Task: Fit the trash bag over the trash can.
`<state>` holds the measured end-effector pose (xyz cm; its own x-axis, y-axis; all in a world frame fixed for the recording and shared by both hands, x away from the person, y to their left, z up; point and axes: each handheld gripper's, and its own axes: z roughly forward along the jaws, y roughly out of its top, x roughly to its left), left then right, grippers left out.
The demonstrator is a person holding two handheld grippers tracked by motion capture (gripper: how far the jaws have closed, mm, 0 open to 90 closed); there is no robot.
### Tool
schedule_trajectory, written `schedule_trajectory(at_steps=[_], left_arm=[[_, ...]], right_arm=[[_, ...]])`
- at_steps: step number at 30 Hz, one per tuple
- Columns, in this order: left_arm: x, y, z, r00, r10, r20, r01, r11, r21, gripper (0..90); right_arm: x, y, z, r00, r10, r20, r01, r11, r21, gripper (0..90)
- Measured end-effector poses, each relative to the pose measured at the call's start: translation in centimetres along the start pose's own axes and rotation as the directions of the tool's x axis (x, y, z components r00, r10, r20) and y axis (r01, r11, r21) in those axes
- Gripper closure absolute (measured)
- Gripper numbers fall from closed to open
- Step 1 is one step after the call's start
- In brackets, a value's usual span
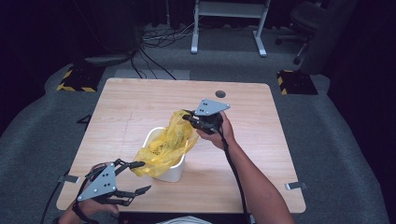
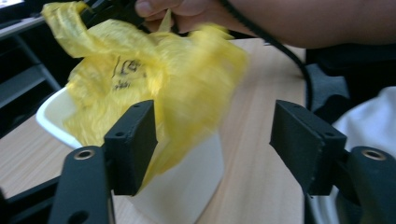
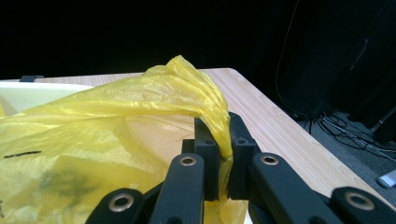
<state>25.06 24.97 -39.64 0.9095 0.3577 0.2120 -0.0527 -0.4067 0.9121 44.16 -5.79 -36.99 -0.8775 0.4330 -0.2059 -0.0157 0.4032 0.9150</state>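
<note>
While right fingers [image 3: 224,140] pinch the yellow bag [image 1: 163,147], left fingers [image 1: 140,177] gape over the wooden table [image 1: 252,112].

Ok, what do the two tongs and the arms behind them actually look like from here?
Both tongs, left and right, are black linkage frames with brass-coloured pivot rivets and flat rectangular black pads. Each carries a grey three-cornered plate with small dark holes. A black cable trails along the right forearm. Both forearms are bare, with no sleeves showing.

High view overhead, gripper views close, sharing yellow bag [image 1: 164,144]
</note>
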Motion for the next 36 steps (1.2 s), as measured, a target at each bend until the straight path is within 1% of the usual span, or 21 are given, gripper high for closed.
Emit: schedule_trajectory(at_steps=[1,5,6,8,9,10,12,13,14,16,17,20,22,23,24,27,28,30,33,35,36], left_arm=[[0.0,0.0,0.0,1.0000,0.000,0.000,0.000,1.0000,0.000,24.6],[-0.4,0.3,-1.0,0.9997,-0.022,-0.013,0.022,0.9995,-0.025,26.7],[-0.4,0.4,-1.2,0.9985,-0.025,-0.049,0.024,0.9993,-0.031,27.7],[-0.3,0.6,-1.3,0.9975,-0.039,-0.059,0.036,0.9986,-0.038,28.1],[0.3,1.2,-1.4,0.9956,-0.058,-0.073,0.056,0.9976,-0.041,28.2],[0.3,1.2,-1.4,0.9956,-0.058,-0.073,0.056,0.9976,-0.041,29.0],[1.1,2.1,-1.3,0.9925,-0.086,-0.087,0.083,0.9959,-0.035,30.1],[2.0,2.9,-1.0,0.9906,-0.106,-0.086,0.104,0.9941,-0.031,30.2],[2.0,2.9,-1.0,0.9906,-0.106,-0.086,0.104,0.9941,-0.031,30.2],[3.4,3.6,-0.3,0.9852,-0.155,-0.073,0.153,0.9877,-0.030,30.2],[4.3,4.1,0.5,0.9796,-0.191,-0.062,0.190,0.9815,-0.019,30.1],[5.2,5.0,2.0,0.9781,-0.202,-0.051,0.203,0.9789,0.024,29.9],[5.6,5.5,3.3,0.9738,-0.221,-0.052,0.224,0.9729,0.056,29.7],[5.8,5.7,3.8,0.9742,-0.220,-0.053,0.223,0.9720,0.074,29.7],[5.8,5.8,4.4,0.9742,-0.224,-0.031,0.225,0.9702,0.088,29.7],[5.6,6.2,5.7,0.9790,-0.204,-0.006,0.203,0.9689,0.142,30.4],[5.4,6.2,6.1,0.9772,-0.211,0.020,0.206,0.9659,0.157,30.6],[5.1,6.4,6.9,0.9825,-0.186,-0.014,0.184,0.9599,0.211,31.3],[5.1,6.5,7.7,0.9835,-0.180,-0.021,0.179,0.9455,0.272,39.7],[5.1,6.5,7.9,0.9848,-0.172,-0.025,0.172,0.9404,0.294,52.7],[5.1,6.5,7.9,0.9869,-0.161,-0.013,0.157,0.9380,0.309,62.6]], right_arm=[[0.0,0.0,0.0,1.0000,-0.002,0.006,0.002,1.000,0.000,85.8],[0.0,0.0,-0.4,1.0000,0.006,0.007,-0.006,1.000,-0.007,84.9],[0.0,0.0,-0.5,1.0000,0.009,0.003,-0.009,1.000,-0.007,83.7],[0.2,0.1,-0.7,1.0000,0.000,-0.009,0.000,1.000,-0.001,82.9],[0.4,0.2,-0.8,0.9999,-0.008,-0.008,0.008,1.000,0.004,82.9],[0.4,0.2,-0.8,0.9999,-0.008,-0.008,0.008,1.000,0.004,82.9],[0.6,0.4,-0.9,0.9997,-0.011,-0.022,0.011,1.000,0.001,83.4],[1.0,0.6,-1.0,0.9991,-0.031,-0.028,0.031,1.000,0.005,84.0],[1.0,0.6,-1.0,0.9991,-0.031,-0.028,0.031,1.000,0.005,84.0],[1.4,0.9,-0.9,0.9984,-0.044,-0.035,0.045,0.999,0.010,83.9],[1.5,1.0,-0.9,0.9982,-0.049,-0.034,0.050,0.999,0.011,83.9],[1.8,1.2,-0.9,0.9980,-0.061,-0.017,0.061,0.998,0.016,84.0],[1.9,1.4,-0.9,0.9981,-0.059,-0.015,0.059,0.998,0.012,84.1],[1.9,1.5,-0.9,0.9980,-0.063,-0.011,0.063,0.998,0.014,84.3],[2.0,1.6,-1.0,0.9980,-0.063,-0.007,0.064,0.998,0.017,84.3],[2.0,1.7,-1.1,0.9981,-0.062,-0.006,0.062,0.998,0.015,84.2],[2.1,1.8,-1.2,0.9980,-0.063,-0.004,0.063,0.998,0.017,84.1],[2.2,1.8,-1.3,0.9979,-0.065,-0.003,0.065,0.998,0.015,83.8],[2.3,1.9,-1.4,0.9980,-0.062,-0.009,0.062,0.998,0.001,82.4],[2.4,2.0,-1.6,0.9978,-0.065,-0.012,0.064,0.998,-0.015,81.5],[2.4,2.1,-1.7,0.9976,-0.068,-0.013,0.067,0.997,-0.022,81.2]])
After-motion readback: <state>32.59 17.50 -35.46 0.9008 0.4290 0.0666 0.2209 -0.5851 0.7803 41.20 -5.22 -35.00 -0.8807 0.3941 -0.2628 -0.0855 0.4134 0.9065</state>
